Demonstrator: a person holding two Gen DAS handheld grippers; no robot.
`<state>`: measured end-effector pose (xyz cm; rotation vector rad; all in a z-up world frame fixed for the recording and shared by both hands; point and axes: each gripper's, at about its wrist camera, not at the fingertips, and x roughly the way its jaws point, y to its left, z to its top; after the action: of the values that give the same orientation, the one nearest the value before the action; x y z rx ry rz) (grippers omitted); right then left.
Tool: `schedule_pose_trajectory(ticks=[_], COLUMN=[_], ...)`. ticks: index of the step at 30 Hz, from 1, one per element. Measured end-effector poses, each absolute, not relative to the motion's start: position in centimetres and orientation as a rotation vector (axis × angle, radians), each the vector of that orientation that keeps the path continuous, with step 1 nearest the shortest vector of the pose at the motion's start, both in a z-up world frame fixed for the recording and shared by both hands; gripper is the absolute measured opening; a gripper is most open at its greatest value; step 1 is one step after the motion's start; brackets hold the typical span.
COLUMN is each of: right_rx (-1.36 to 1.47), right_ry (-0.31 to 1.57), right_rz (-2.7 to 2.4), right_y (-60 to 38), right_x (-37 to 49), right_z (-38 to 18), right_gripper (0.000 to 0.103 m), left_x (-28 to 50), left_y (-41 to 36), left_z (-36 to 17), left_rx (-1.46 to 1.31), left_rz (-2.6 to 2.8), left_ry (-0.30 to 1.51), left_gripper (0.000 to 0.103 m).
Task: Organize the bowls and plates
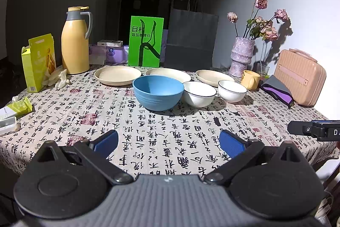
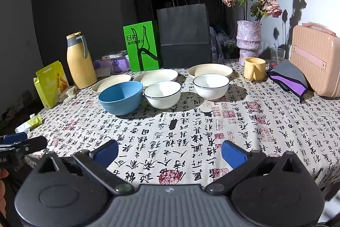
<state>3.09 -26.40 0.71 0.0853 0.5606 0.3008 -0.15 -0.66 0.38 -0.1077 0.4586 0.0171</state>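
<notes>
A blue bowl [image 1: 158, 92] [image 2: 121, 97] stands mid-table, with two white bowls to its right [image 1: 199, 93] [image 1: 232, 90], also in the right wrist view [image 2: 162, 94] [image 2: 211, 86]. Behind them lie three cream plates [image 1: 118, 75] [image 1: 167, 74] [image 1: 214, 76], seen again from the right [image 2: 111, 82] [image 2: 156, 77] [image 2: 210, 70]. My left gripper [image 1: 169, 143] hangs open over the near tablecloth, nothing between its blue pads. My right gripper [image 2: 170, 152] is open too, well short of the bowls.
At the back stand a yellow thermos [image 1: 75, 42], a green box [image 1: 145, 42], a dark paper bag [image 1: 190, 37] and a vase of dried roses [image 1: 242, 54]. A yellow mug [image 2: 254, 68], folded cloth [image 2: 288, 77] and pink case [image 2: 316, 61] fill the right side.
</notes>
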Motion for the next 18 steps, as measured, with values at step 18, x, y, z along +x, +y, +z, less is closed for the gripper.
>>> schedule_pose_trajectory(ticks=[18], right_rx=[0.081], right_ry=[0.552], right_rz=[0.301], right_y=[-26.35], right_x=[3.14], right_z=[1.06], right_gripper=[0.103], left_x=[-0.24], left_y=[-0.56], left_z=[0.59], left_rx=[-0.109], left_rz=[0.017], left_ry=[0.452], left_gripper=[0.103])
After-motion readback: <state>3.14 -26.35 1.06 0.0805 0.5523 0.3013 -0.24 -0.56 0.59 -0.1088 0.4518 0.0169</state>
